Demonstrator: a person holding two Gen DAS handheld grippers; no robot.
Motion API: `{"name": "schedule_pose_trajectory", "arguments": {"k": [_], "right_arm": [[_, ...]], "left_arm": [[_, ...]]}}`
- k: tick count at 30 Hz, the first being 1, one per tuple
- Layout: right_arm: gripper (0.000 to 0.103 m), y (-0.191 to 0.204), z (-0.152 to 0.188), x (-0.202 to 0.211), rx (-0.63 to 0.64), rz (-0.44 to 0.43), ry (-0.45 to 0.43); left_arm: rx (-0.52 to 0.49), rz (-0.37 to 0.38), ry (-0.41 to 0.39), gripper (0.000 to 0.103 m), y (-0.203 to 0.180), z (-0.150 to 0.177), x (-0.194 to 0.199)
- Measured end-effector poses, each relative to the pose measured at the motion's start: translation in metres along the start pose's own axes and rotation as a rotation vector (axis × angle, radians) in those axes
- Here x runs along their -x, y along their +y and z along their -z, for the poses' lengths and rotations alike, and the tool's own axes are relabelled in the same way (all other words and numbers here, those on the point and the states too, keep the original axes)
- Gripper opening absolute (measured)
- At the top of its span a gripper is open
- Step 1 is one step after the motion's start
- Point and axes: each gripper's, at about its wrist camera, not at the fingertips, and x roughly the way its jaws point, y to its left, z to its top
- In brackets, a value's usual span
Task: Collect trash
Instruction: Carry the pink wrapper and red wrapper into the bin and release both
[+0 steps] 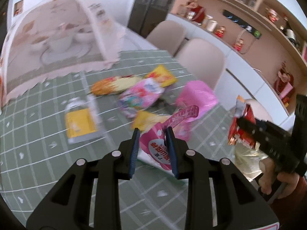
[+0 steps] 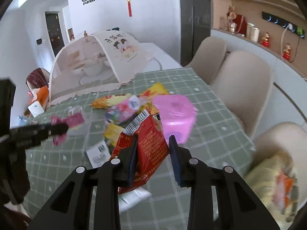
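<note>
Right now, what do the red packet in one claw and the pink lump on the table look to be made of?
The red packet looks like glossy printed foil-plastic film: it creases sharply, shines at the torn edge and carries a barcode. The pink lump seems to be thin, soft plastic film, perhaps a roll of bags; its surface is smooth and faintly shiny, though blur leaves that open.
</note>
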Motion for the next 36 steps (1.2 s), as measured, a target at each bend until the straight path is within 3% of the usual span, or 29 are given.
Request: {"name": "schedule_pose_trajectory", "arguments": {"k": [8, 20, 25, 29, 33, 36], "right_arm": [[0.030, -0.092, 0.035, 0.071, -0.057, 0.130, -0.055], [0.031, -0.219, 0.095, 0.136, -0.123, 0.314, -0.067], [0.031, -0.260, 0.117, 0.148, -0.165, 0.341, -0.060], [0.031, -0.284, 0.130, 0.149, -0.189, 0.338, -0.043], [0.031, -0.298, 0.143, 0.147, -0.216, 0.309, -0.036], [0.031, -0.305, 0.151, 0.140, -0.236, 0.295, -0.028]], "left_arm": [[-0.134, 0.092, 0.005, 0.026, -0.112, 0.001, -0.019], [-0.282, 0.219, 0.130, 0.026, -0.271, 0.022, -0.084], [-0.316, 0.244, 0.196, 0.026, -0.328, 0.022, -0.125], [-0.358, 0.214, 0.250, 0.026, -0.364, 0.026, -0.160], [-0.395, 0.206, 0.304, 0.042, -0.386, 0.035, -0.184], [-0.405, 0.213, 0.313, 0.046, -0.388, 0.039, -0.186]]}}
